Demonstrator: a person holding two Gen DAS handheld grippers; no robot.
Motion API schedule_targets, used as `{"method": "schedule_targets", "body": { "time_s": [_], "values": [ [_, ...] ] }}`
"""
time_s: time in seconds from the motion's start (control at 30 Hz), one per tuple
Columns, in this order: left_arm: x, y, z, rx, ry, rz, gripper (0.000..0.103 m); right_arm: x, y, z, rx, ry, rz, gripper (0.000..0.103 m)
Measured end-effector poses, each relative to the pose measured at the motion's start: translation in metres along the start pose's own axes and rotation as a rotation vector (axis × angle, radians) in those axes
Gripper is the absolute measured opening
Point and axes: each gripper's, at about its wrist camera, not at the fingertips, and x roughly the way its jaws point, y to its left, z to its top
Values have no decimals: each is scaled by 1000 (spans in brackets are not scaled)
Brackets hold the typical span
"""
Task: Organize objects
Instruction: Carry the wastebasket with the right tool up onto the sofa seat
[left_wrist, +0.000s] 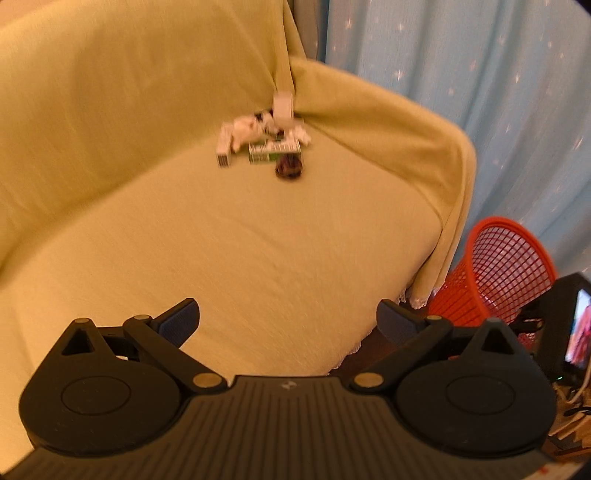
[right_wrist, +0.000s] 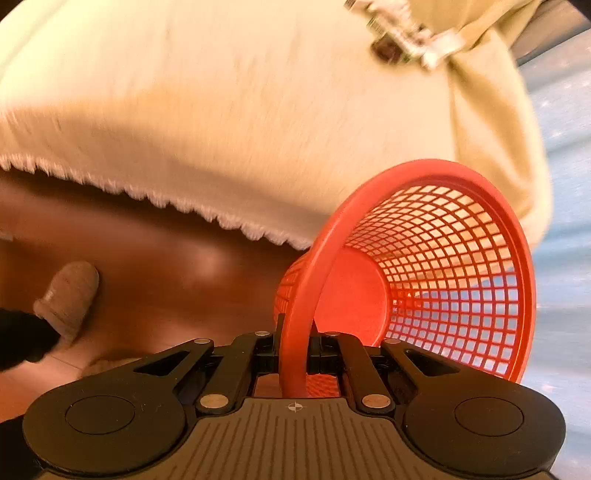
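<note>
An orange mesh basket (right_wrist: 436, 258) hangs tilted above the floor, and my right gripper (right_wrist: 293, 350) is shut on its rim. The same basket (left_wrist: 498, 273) shows at the sofa's right end in the left wrist view. My left gripper (left_wrist: 288, 321) stands open over the seat with nothing between its fingers. A heap of clutter lies in the far corner of the sofa seat: small white boxes (left_wrist: 279, 110), crumpled white paper (left_wrist: 245, 131), a green and white box (left_wrist: 273, 151) and a dark round object (left_wrist: 290, 168). That heap (right_wrist: 406, 31) appears blurred at the top of the right wrist view.
A pale green cover with a scalloped white fringe (right_wrist: 207, 214) drapes the sofa (left_wrist: 221, 240). Blue star-patterned curtain (left_wrist: 480, 74) hangs behind. A person's grey-socked foot (right_wrist: 68, 295) rests on the brown floor. A device with a lit screen (left_wrist: 576, 332) stands at the right.
</note>
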Motion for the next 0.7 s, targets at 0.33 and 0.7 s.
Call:
{"method": "schedule_targets", "body": {
  "time_s": [0.33,0.7],
  "values": [
    [-93,39,40,10,-45,-6,100,-95,-4,32,45,-62,-31,2],
    [-103,59,52,-33,-25,34,100,-106,-19,48,-5,-105,18,3]
  ]
}}
